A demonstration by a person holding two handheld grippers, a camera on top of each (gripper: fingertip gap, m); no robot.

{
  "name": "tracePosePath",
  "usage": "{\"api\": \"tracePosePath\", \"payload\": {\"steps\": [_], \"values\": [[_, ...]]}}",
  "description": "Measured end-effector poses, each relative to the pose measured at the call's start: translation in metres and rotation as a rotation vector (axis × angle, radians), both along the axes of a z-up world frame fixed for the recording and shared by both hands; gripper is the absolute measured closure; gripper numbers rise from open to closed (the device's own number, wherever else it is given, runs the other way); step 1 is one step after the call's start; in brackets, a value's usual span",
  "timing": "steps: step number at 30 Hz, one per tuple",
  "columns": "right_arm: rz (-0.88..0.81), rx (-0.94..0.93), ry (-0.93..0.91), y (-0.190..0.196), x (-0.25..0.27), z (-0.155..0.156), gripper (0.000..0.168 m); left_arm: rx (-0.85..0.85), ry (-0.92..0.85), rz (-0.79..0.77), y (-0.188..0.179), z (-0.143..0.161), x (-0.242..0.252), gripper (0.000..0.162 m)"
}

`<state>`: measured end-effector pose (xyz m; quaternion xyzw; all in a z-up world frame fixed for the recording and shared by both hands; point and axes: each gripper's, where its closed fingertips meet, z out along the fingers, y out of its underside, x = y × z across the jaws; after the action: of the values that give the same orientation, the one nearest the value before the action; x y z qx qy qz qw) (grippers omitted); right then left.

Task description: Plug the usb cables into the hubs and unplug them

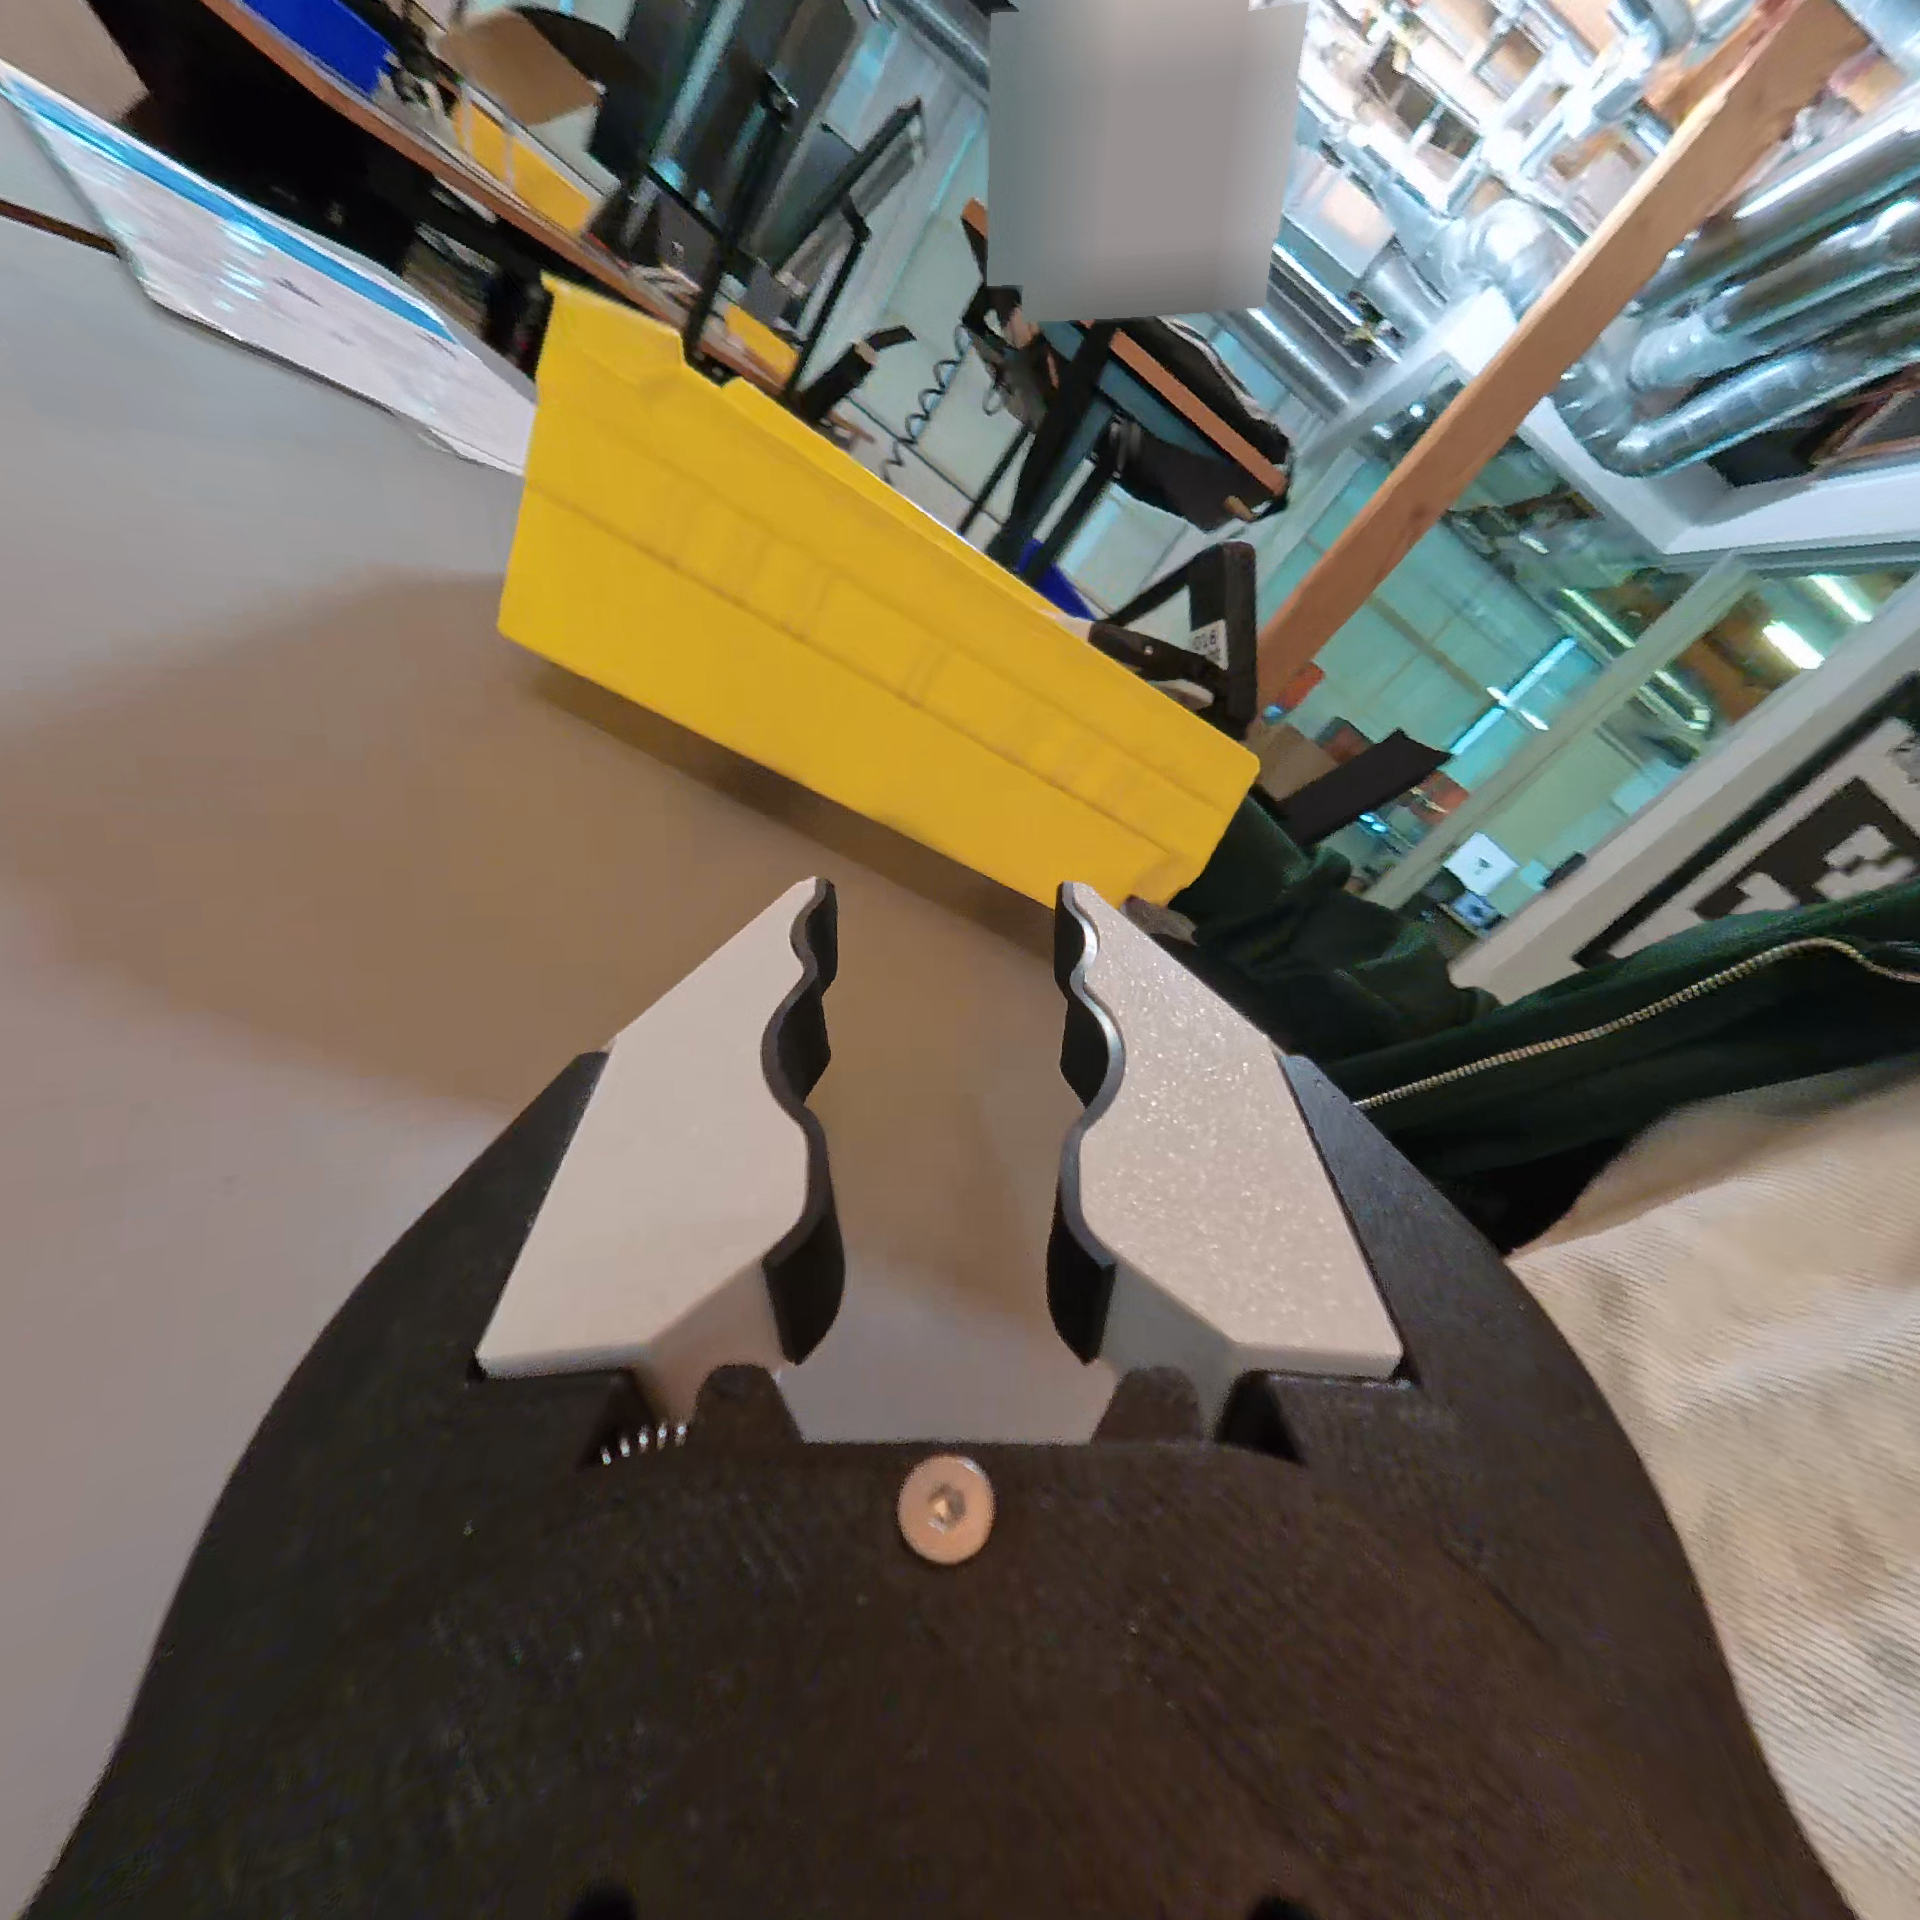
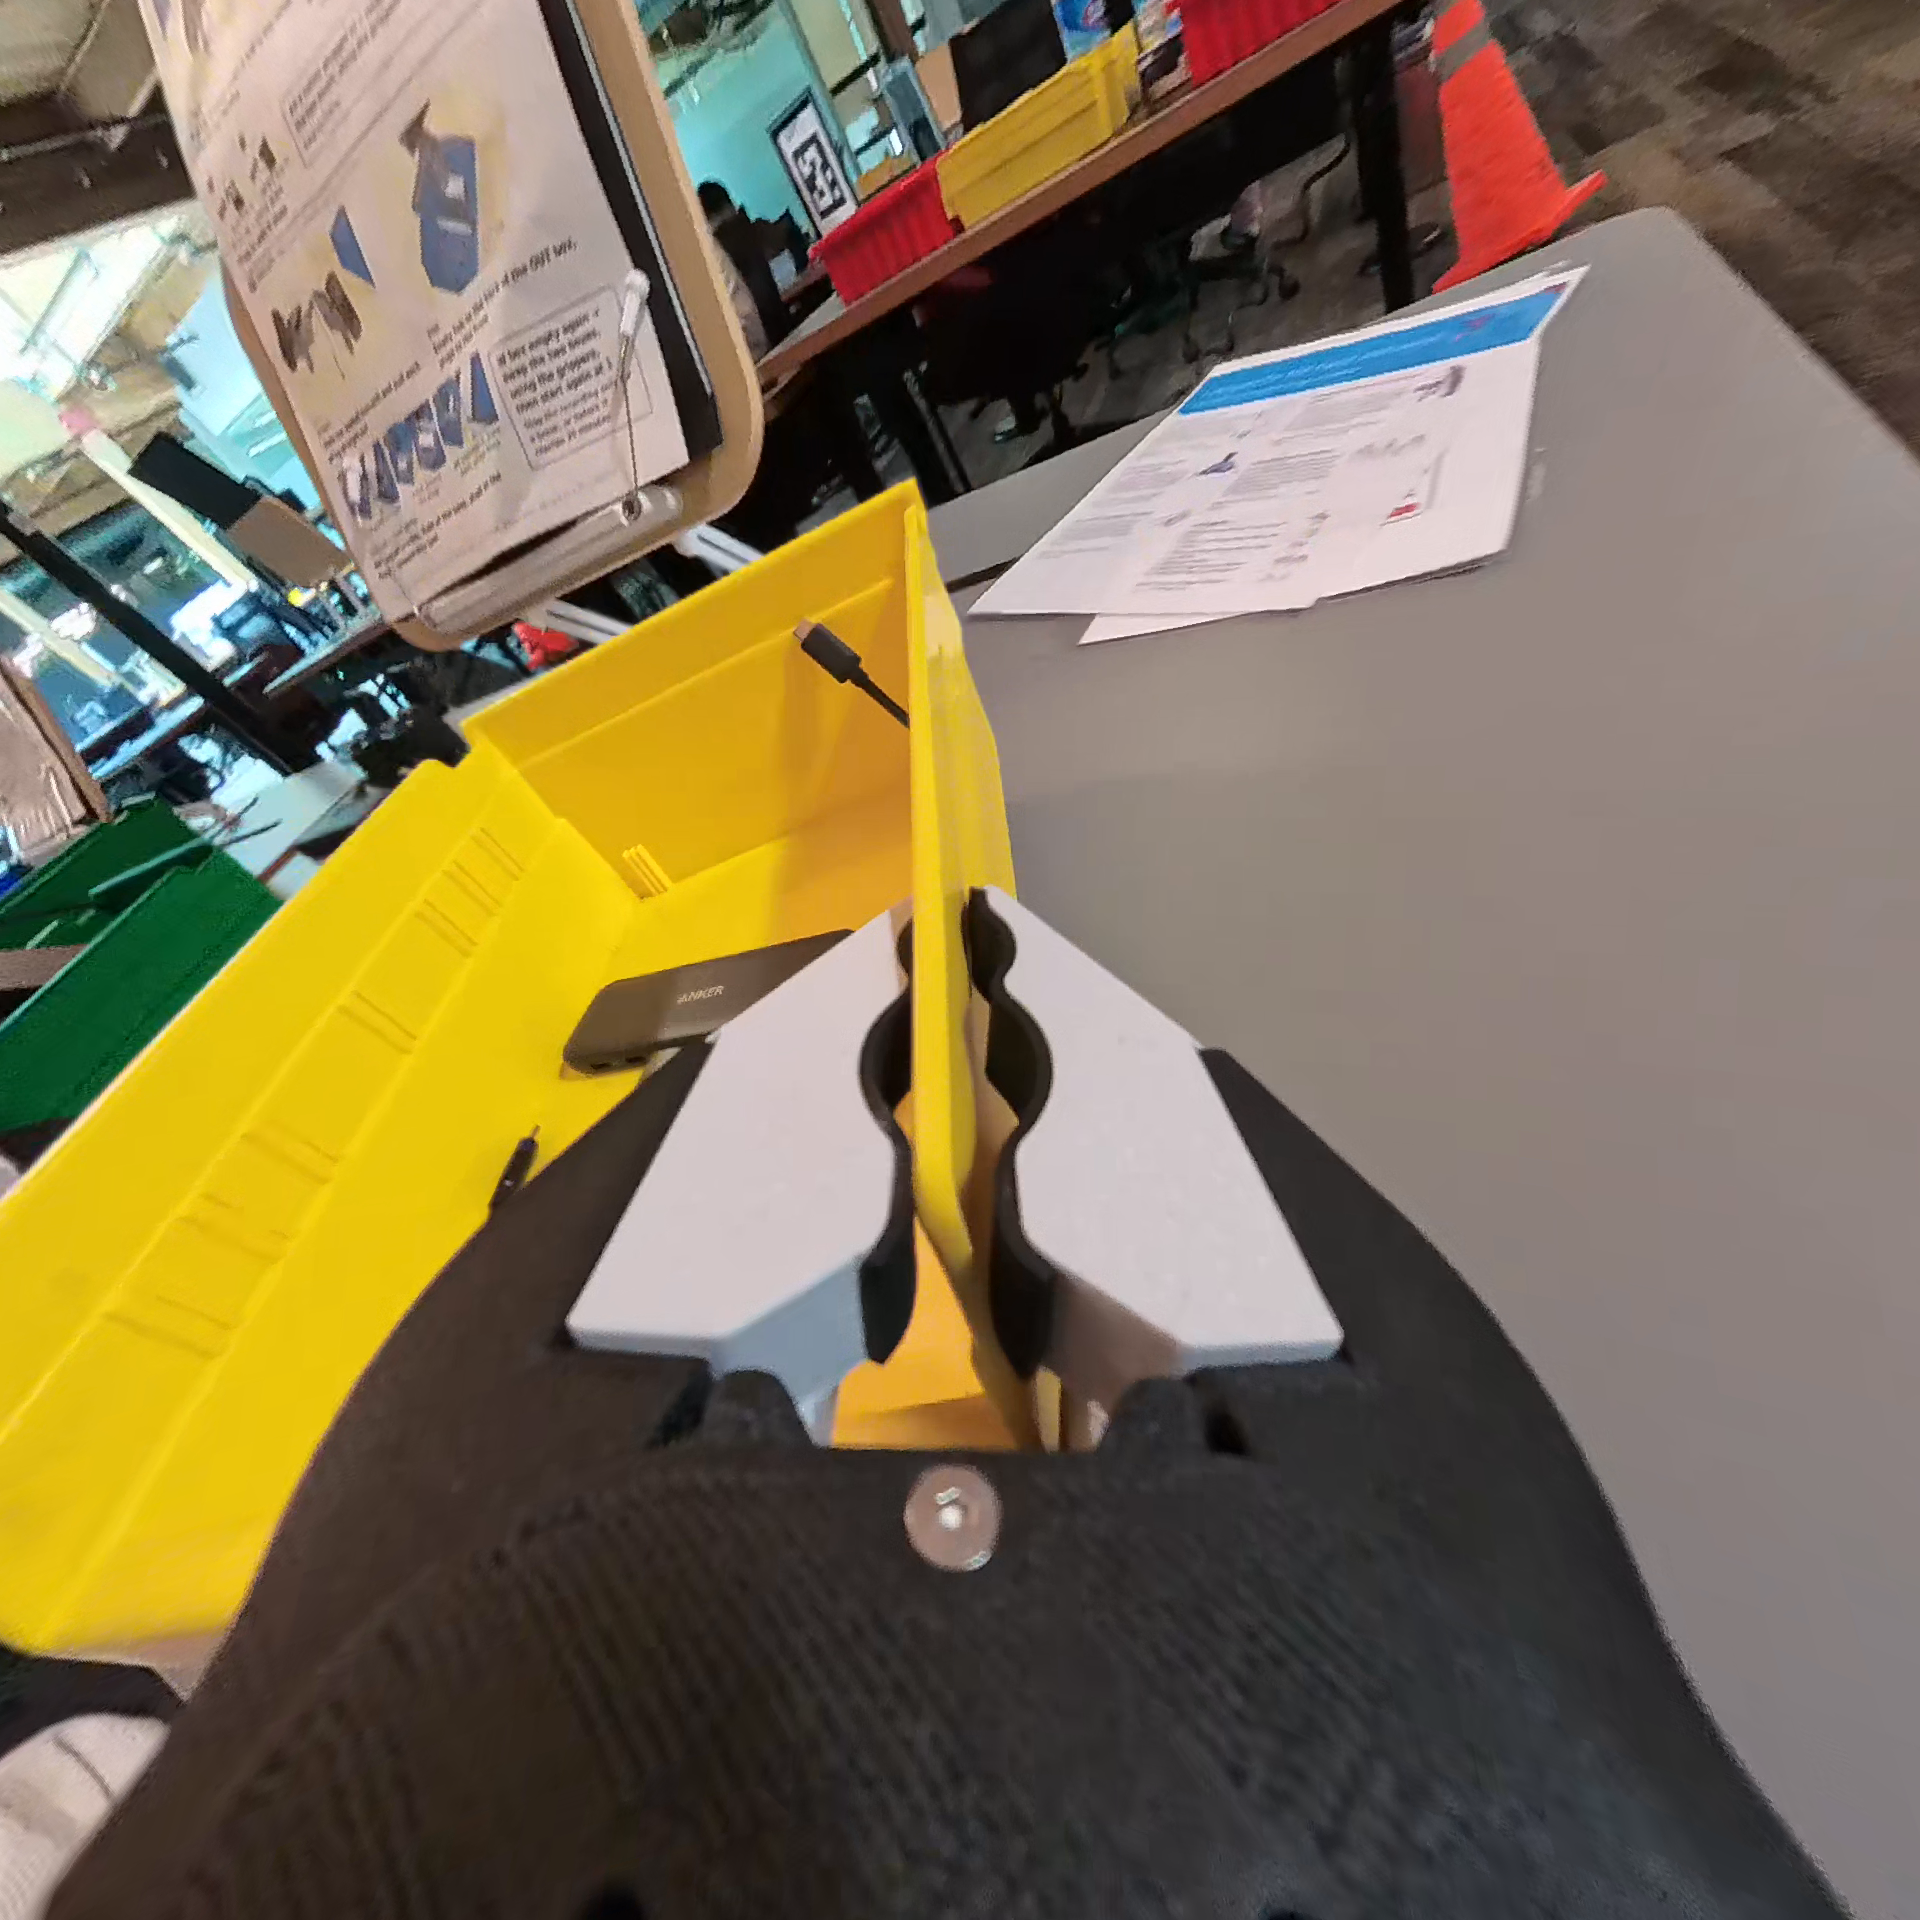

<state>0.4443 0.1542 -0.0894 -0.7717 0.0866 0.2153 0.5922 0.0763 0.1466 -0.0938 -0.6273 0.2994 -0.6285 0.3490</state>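
Observation:
A yellow bin (image 2: 312,1143) stands on the grey table (image 2: 1455,935). My right gripper (image 2: 940,914) is shut on the bin's near side wall (image 2: 945,727), one finger inside and one outside. Inside the bin lie a dark grey USB hub (image 2: 686,1003) and a black cable with its plug (image 2: 826,649) sticking up near the far corner. Another black plug tip (image 2: 514,1169) shows beside my left finger. In the left wrist view the same bin (image 1: 831,644) is seen from outside. My left gripper (image 1: 945,899) is open and empty, low over the table, a short way before the bin.
Printed sheets lie on the table (image 2: 1330,468), also in the left wrist view (image 1: 260,281). A clipboard with an instruction sheet (image 2: 447,291) hangs over the bin's far end. A person's dark green jacket (image 1: 1558,1039) and beige trousers (image 1: 1714,1403) are to the right. Green bins (image 2: 104,956) stand beyond.

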Motion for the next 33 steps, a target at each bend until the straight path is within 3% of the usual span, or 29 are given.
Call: {"api": "tracePosePath", "payload": {"steps": [5,10,13,16,19,25,33], "values": [[0.093,-0.011,-0.004,0.033,-0.030,-0.003,0.164,0.175,0.069,0.229,0.012,0.004,-0.032,0.115],[0.207,-0.012,0.004,0.065,-0.069,-0.004,0.164,0.441,0.112,0.471,0.011,0.030,-0.074,0.104],[0.271,-0.014,-0.008,0.084,-0.094,-0.004,0.164,0.563,0.198,0.746,0.022,0.044,-0.117,0.104],[0.328,-0.016,-0.019,0.102,-0.118,-0.006,0.164,0.663,0.407,1.183,0.037,0.052,-0.192,0.104],[0.379,-0.019,-0.020,0.119,-0.142,-0.008,0.164,0.708,0.580,1.401,0.035,0.050,-0.246,0.100],[0.468,-0.006,-0.019,0.137,-0.185,-0.009,0.163,0.342,0.763,1.378,0.045,-0.022,-0.294,0.099],[0.505,-0.002,-0.040,0.120,-0.193,-0.006,0.164,0.354,0.896,1.329,0.055,-0.031,-0.289,0.098]]}}
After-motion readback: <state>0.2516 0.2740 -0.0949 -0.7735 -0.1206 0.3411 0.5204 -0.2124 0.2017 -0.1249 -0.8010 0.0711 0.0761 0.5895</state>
